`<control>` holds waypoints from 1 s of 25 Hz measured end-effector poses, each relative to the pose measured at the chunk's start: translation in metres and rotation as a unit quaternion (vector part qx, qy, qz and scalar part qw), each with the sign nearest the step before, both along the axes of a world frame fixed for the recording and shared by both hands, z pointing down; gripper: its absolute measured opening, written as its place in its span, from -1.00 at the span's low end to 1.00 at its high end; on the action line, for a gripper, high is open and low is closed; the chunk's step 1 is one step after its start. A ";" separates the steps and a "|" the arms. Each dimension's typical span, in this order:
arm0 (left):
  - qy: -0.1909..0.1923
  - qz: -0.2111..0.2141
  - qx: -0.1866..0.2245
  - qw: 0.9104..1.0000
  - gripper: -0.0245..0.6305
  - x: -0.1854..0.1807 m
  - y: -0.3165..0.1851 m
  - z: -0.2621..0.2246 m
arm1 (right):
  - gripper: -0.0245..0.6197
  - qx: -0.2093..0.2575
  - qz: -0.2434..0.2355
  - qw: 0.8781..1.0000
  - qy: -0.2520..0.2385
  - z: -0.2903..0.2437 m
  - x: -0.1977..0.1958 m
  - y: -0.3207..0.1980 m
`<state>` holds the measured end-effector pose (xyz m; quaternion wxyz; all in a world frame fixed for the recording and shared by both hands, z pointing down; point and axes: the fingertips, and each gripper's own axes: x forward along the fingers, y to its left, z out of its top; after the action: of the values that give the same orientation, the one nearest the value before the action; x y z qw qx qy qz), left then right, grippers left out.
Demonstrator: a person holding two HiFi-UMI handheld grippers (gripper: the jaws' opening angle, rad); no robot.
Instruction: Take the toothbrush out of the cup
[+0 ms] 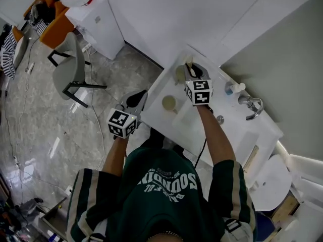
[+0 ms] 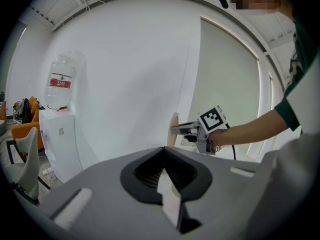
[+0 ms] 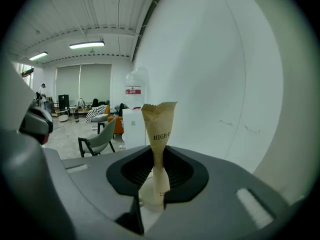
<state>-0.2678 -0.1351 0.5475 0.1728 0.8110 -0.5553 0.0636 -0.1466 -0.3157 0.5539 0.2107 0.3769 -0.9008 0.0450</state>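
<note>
A toothbrush in a tan paper sleeve (image 3: 159,129) stands upright between the jaws of my right gripper (image 3: 156,156), which is shut on it. A pale cup (image 3: 150,198) shows just below, through the gap behind the jaws. In the head view the right gripper (image 1: 190,68) is over the far corner of the white counter (image 1: 156,100), with the sleeve's top (image 1: 189,60) poking out and a cup (image 1: 179,74) beside it. My left gripper (image 1: 135,100) hovers at the counter's left edge, jaws together with nothing in them. The left gripper view shows the toothbrush (image 2: 173,124) held above counter level.
A second cup (image 1: 169,103) sits near the counter's front. A tap (image 1: 252,105) and a small bottle (image 1: 233,88) stand at the right by the wall. A water dispenser (image 1: 96,19) and a grey chair (image 1: 70,69) stand on the floor to the left.
</note>
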 end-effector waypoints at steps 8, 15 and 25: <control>-0.004 0.027 0.017 0.999 -0.78 0.075 0.011 -0.019 | -0.71 0.010 0.010 0.999 -0.050 -0.047 0.074 0.041; -0.006 0.066 0.019 0.998 -0.77 0.153 0.014 -0.015 | -0.71 -0.017 0.076 0.993 -0.086 -0.041 0.176 0.089; -0.010 0.127 0.017 0.992 -0.77 0.244 0.007 -0.009 | -0.71 -0.038 0.171 0.980 -0.095 -0.017 0.309 0.142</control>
<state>-0.0235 -0.1276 0.5380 0.1443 0.8768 -0.4509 0.0839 0.1623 -0.1742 0.5374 0.1275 0.5114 -0.8364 0.1505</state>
